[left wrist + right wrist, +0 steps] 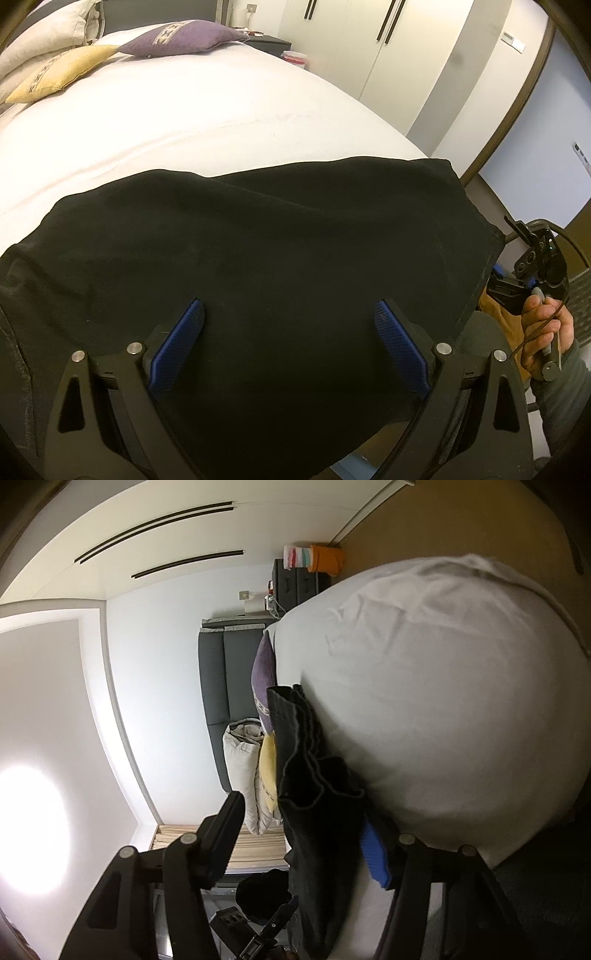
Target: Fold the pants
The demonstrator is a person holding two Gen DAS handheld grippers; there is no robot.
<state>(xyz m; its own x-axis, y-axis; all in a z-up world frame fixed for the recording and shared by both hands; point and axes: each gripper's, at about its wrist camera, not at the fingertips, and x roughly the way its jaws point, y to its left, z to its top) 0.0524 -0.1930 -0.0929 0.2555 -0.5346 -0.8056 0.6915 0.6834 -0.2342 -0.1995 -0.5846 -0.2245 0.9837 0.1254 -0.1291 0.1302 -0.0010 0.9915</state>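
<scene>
The left tongs (289,332) sit low in the frame, spread wide over the black pants (258,236) without pinching them. The right tongs (306,830) are also spread, a bunched edge of the pants between them — no squeeze visible. The pants lie across the white bed (184,122); beyond, a purple cushion (181,37) upper left.

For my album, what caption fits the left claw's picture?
Open left claw hovering above black pants on a white bed.
</scene>
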